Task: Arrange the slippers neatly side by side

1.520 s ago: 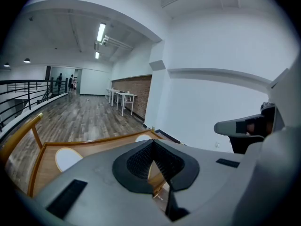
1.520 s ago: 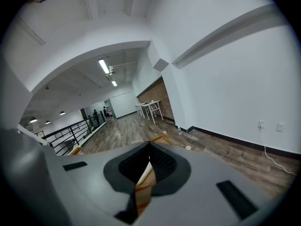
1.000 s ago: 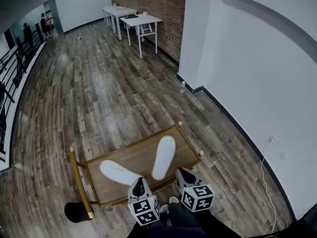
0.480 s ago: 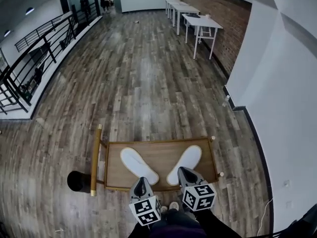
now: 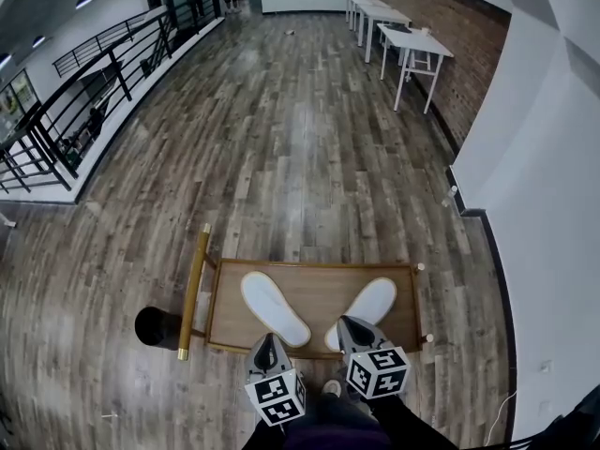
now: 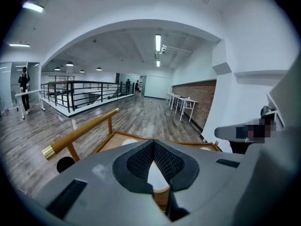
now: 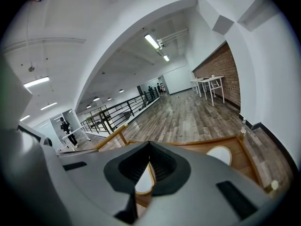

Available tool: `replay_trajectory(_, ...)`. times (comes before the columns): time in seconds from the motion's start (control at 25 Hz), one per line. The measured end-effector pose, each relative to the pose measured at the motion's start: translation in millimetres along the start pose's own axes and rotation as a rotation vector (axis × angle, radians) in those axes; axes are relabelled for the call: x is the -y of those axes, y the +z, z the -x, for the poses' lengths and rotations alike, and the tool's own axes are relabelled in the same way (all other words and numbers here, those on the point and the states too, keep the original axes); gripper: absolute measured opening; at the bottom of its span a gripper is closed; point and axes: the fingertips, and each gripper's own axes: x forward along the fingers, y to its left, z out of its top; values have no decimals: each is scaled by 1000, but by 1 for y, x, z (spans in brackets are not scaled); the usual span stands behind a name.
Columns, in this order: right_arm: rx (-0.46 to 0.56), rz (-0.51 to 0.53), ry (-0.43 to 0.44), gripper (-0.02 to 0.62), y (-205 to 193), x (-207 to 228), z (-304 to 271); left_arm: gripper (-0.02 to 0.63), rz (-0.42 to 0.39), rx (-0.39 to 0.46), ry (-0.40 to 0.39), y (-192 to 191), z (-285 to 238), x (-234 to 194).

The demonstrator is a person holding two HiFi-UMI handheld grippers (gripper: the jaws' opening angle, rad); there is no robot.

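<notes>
Two white slippers lie apart on a low wooden platform (image 5: pixel 314 279), splayed in a V with their near ends closer together. The left slipper (image 5: pixel 275 307) points up-left and the right slipper (image 5: pixel 367 306) points up-right. My left gripper (image 5: pixel 267 342) hovers at the platform's near edge by the left slipper's near end, shut and empty. My right gripper (image 5: pixel 349 327) hangs over the near end of the right slipper, also shut and empty. In the left gripper view a slipper (image 6: pixel 155 177) shows just beyond the shut jaws. The right gripper view shows one slipper (image 7: pixel 140 182) beyond the jaws and the other slipper (image 7: pixel 220 155) at right.
A gold handle rail (image 5: pixel 194 290) stands along the platform's left side, with a black round object (image 5: pixel 157 326) beside it. A white wall (image 5: pixel 548 204) runs along the right. White tables (image 5: pixel 412 41) stand far back, and a black railing (image 5: pixel 89 87) lines the left.
The head view has swung left, so the platform now lies square across the picture. Both slippers keep their places on it. Both grippers stay shut at the near edge.
</notes>
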Motion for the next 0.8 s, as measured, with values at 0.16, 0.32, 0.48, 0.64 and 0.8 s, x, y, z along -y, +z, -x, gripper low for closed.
replay_trajectory(0.16, -11, -16, 15, -2, 1, -5, -10, 0, -4, -2, -21, 6, -11, -3)
replay_trajectory(0.32, -15, -21, 19, -2, 6, -15, -22, 0, -13, 6, -51, 18, -25, -12)
replay_trajectory(0.48, 0, -18, -32, -2, 14, -17, -32, 0, -33, 22, -100, 36, -39, -20)
replay_trajectory(0.64, 22, -58, -118, -2, 9, -2, -32, 0, -88, 15, -187, 33, -46, -11)
replay_trajectory(0.8, 35, -90, -192, -2, 4, 12, -26, 0, -98, -12, -231, 23, -48, -7)
